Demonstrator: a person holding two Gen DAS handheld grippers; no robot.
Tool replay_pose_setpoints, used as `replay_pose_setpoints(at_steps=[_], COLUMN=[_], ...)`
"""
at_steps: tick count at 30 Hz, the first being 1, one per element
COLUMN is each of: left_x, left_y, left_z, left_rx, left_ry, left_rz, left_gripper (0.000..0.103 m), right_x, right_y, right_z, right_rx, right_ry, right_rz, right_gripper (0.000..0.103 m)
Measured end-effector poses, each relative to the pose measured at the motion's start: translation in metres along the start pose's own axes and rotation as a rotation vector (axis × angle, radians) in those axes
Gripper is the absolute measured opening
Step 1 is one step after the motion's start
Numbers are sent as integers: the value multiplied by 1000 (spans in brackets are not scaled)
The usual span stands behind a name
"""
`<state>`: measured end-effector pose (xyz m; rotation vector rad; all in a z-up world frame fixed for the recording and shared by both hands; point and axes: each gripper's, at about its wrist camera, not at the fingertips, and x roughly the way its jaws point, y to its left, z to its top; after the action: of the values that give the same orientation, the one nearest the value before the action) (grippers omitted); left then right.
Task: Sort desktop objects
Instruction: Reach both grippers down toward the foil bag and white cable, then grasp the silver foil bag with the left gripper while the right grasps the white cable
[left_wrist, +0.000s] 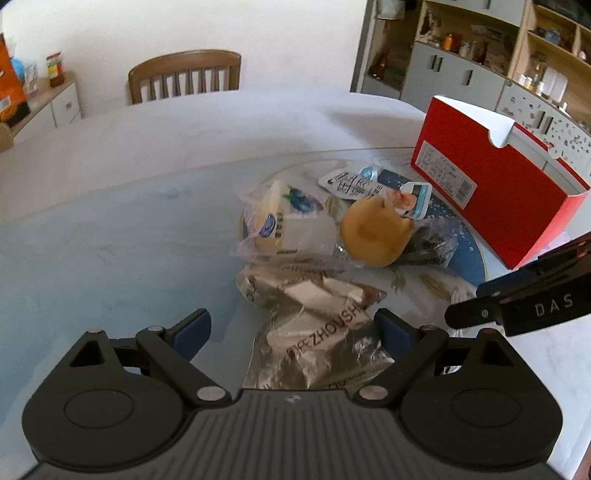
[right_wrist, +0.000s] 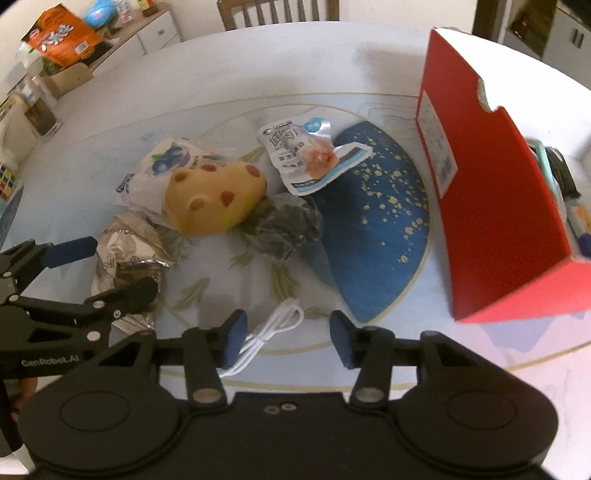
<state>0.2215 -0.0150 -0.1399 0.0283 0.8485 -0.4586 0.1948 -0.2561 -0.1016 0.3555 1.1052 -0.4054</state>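
My left gripper (left_wrist: 293, 330) is open, its jaws on either side of a silver snack packet (left_wrist: 314, 332), also in the right wrist view (right_wrist: 125, 254). My right gripper (right_wrist: 284, 339) is open above a coiled white cable (right_wrist: 271, 330), not holding it. A yellow spotted plush toy (right_wrist: 214, 197) lies mid-table, with a blueberry bread packet (left_wrist: 277, 221), a white-blue snack pouch (right_wrist: 306, 155) and a dark crinkled bag (right_wrist: 284, 225) around it. A red cardboard box (right_wrist: 491, 184) stands open at the right, with items inside.
A round table (left_wrist: 147, 206) with a blue patterned mat (right_wrist: 376, 236). A wooden chair (left_wrist: 184, 75) stands behind it. A sideboard at far left carries an orange bag (right_wrist: 61, 35). Shelving (left_wrist: 480, 55) fills the back right. A Rubik's cube (right_wrist: 7, 181) lies at the left table edge.
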Motion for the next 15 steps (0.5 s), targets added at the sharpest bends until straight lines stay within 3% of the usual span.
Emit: replay_pose_setpoints(at_steps=[5, 10, 15], left_x=[5, 8, 7], left_y=[-2, -1, -4], left_z=[1, 0, 0], left_rx=[8, 8, 29], left_ry=[19, 32, 27], left_rz=[-9, -18, -24], left_gripper=[95, 86, 75], right_x=[-1, 0, 0], right_y=[8, 19, 36], right_z=[-4, -6, -13], right_rx=[44, 9, -102], right_ry=[6, -4, -8], right_rz=[13, -16, -66], right_gripper=[53, 56, 48])
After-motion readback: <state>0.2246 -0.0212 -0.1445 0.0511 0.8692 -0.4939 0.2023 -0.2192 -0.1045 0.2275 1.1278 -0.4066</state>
